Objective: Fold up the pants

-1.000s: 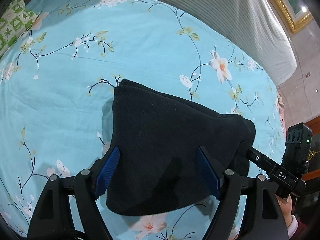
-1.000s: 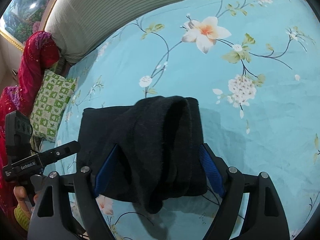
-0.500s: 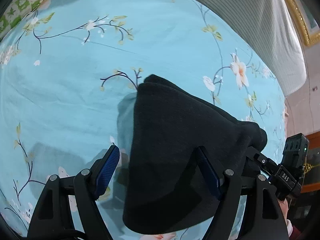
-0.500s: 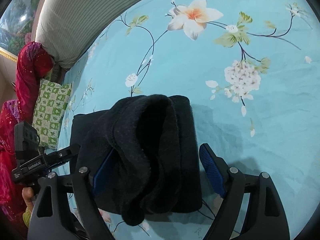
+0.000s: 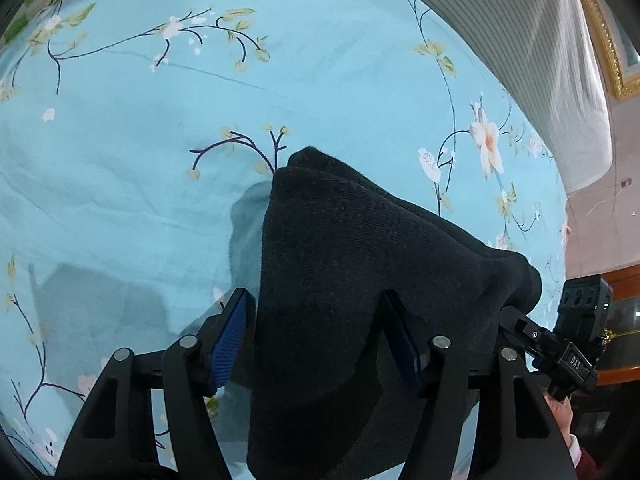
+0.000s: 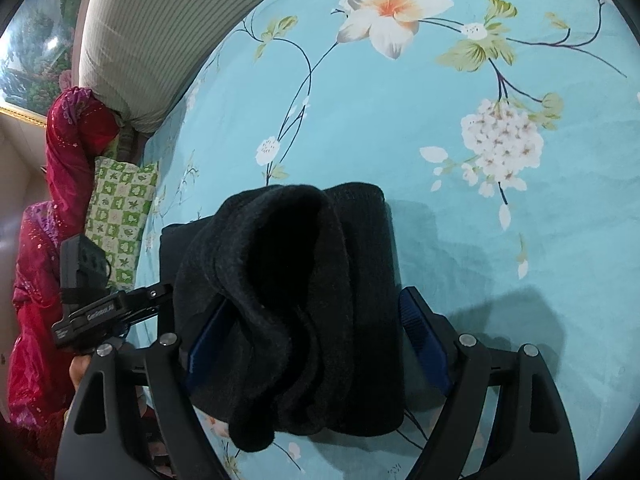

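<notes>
The black pants are a thick folded bundle above a light blue floral bedsheet. In the left wrist view my left gripper has its jaws wide apart, with the bundle draped over the right finger. In the right wrist view the bundle fills the gap between the spread jaws of my right gripper, with a rolled end hanging toward me. Neither gripper pinches the cloth. The right gripper's body shows at the pants' right end.
A striped grey-white bolster lies along the bed's far edge. A green patterned pillow and red cloth sit at the left. A gold-framed picture hangs beyond. The left gripper's body shows beside the pants.
The pants bundle has shifted right and nearer in the left wrist view, baring more sheet at the left. In the right wrist view it has risen closer between the jaws.
</notes>
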